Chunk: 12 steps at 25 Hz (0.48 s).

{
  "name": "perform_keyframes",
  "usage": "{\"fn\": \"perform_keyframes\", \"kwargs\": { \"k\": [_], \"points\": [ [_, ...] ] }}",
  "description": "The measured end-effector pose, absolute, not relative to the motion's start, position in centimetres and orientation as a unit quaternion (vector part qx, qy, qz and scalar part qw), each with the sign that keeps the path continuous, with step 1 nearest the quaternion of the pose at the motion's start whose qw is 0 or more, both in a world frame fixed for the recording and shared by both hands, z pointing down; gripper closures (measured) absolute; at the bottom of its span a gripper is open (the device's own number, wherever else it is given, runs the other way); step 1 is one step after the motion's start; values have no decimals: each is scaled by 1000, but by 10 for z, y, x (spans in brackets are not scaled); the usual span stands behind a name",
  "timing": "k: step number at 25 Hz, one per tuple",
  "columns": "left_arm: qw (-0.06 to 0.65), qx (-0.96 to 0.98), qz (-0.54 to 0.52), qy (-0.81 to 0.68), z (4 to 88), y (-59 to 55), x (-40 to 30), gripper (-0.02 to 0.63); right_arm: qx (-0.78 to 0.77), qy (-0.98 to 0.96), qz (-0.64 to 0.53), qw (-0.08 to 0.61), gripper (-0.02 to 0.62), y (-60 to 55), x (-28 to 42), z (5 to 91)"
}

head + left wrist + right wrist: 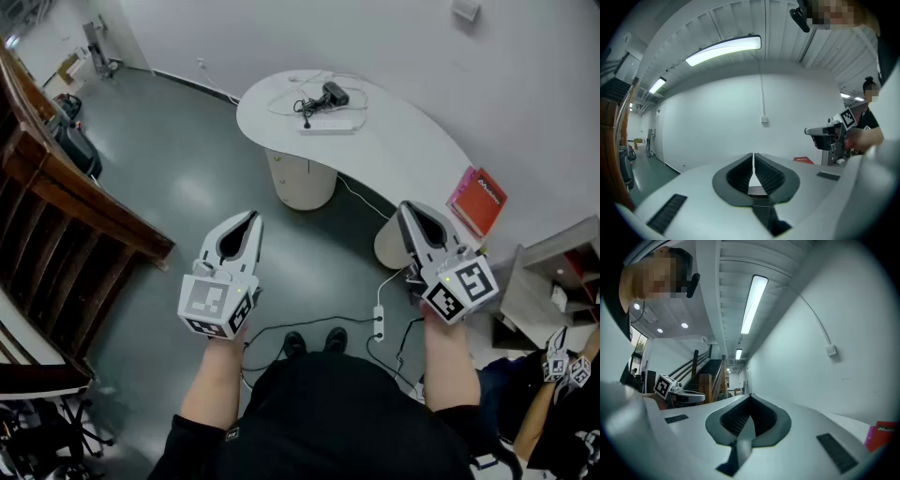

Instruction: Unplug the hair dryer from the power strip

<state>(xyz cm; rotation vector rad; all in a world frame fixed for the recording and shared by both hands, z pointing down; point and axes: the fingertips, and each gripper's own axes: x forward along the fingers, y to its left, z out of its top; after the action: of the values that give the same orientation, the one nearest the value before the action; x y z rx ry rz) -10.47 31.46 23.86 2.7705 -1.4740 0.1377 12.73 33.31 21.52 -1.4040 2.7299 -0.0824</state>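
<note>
Hair dryer (333,94) beside power strip (328,127) on white table (412,150), red book (478,200) nearby

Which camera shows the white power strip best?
Head view: the white power strip sits in plain sight on the curved white table. Both gripper views show walls and ceiling, never the strip.

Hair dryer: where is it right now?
In the head view, the hair dryer lies at top centre on the white table, just beyond the power strip, on the side towards the wall.
</note>
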Motion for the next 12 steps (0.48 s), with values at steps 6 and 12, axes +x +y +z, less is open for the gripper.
{"fn": "perform_keyframes", "kwargs": {
  "k": [6,12],
  "points": [
    [-5,884,41,-465,237,312,-98,589,-458,888,-27,34,563,331,133,215],
    [-11,883,38,-468,232,312,-86,591,-454,890,-32,38,563,330,146,217]
  ]
}}
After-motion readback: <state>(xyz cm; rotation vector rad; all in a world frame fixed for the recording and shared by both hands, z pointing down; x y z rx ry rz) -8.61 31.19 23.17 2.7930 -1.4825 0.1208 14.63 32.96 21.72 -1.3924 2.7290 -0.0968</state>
